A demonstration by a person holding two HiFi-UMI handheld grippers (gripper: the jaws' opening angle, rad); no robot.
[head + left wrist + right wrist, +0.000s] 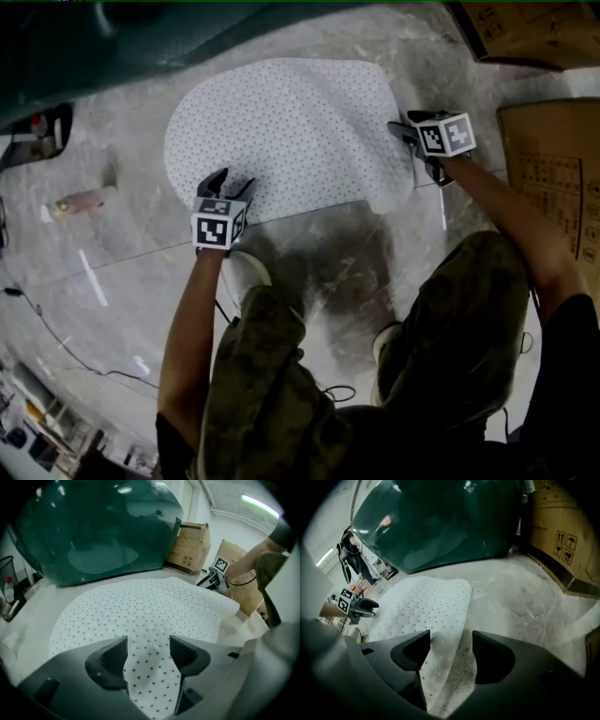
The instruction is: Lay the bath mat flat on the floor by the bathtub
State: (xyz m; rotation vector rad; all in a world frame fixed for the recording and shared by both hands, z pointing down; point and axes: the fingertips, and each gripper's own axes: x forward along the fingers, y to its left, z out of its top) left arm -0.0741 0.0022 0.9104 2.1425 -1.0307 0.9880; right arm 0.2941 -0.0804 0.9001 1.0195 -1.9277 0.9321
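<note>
Knees [272, 328] over near floor [122, 234]; left tool [148, 639] and right tool [451, 634] wide astride bath mat [291, 131] edge

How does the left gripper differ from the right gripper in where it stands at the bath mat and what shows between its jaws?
The left gripper shows only bath mat in its gap; the right gripper shows the mat's edge beside bare floor. The left gripper is at the mat's near straight edge; the right gripper is at its right edge. Both point down with jaws apart, clamping nothing.

dim, murky frames with dark fisheye corners.
</note>
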